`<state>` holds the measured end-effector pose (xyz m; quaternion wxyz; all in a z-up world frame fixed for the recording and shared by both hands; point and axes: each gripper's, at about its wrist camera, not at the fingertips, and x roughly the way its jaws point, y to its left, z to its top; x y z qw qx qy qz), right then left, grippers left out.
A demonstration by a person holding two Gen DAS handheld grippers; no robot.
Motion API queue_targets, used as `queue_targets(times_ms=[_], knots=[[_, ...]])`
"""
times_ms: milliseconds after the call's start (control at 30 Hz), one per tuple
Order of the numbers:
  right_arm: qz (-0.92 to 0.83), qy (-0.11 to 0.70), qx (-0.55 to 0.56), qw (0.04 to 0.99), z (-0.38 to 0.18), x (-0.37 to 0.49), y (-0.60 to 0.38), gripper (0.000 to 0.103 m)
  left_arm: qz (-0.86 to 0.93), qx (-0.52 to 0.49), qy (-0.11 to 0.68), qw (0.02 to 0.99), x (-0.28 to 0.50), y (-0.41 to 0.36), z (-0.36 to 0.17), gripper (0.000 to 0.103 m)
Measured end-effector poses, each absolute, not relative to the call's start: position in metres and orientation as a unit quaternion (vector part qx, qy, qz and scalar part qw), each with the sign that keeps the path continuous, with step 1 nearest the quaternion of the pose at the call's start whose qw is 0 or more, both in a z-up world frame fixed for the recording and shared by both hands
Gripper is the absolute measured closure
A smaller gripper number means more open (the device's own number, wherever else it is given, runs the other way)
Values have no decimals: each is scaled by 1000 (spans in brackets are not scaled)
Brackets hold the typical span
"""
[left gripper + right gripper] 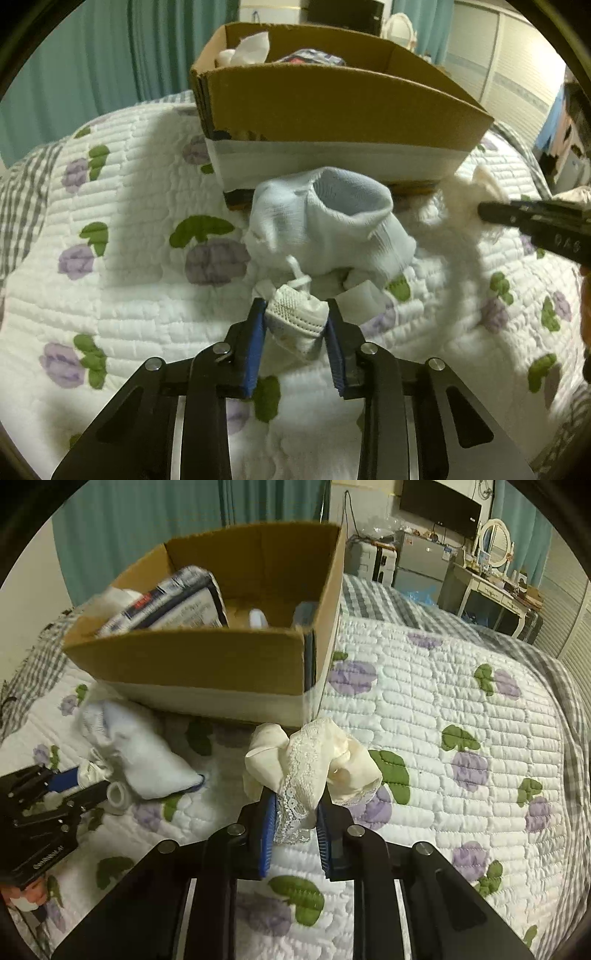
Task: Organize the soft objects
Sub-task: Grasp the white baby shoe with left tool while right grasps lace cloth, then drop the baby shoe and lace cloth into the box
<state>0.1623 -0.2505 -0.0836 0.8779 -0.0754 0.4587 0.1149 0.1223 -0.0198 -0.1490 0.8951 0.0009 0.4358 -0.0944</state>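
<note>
My left gripper [295, 314] is shut on a pale blue-and-white sock [328, 229], pinching its white mesh end; the sock's open cuff faces the cardboard box [332, 110]. The sock also shows in the right wrist view [144, 753], with the left gripper [85, 781] at the far left. My right gripper [295, 812] is shut on a cream lace-trimmed cloth [314, 760], held just in front of the box [221, 664]. In the left wrist view the right gripper [487, 214] enters from the right with the blurred cream cloth [461, 199].
The box stands on a white quilted bedspread [443, 738] with purple flowers and holds a printed packet [173, 602] and white soft items [247, 48]. A dressing table with mirror [495, 546] and teal curtains [74, 74] lie beyond the bed.
</note>
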Motion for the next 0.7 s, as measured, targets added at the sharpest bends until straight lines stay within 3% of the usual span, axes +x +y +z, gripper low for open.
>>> queue_targets(times_ms=[200, 700], knots=[[130, 431, -66, 891, -52, 137, -245, 84, -108, -12, 419, 902, 96, -6, -123, 74], [166, 337, -88, 923, 60, 82, -231, 84, -145, 25, 295, 944, 81, -36, 31, 74]])
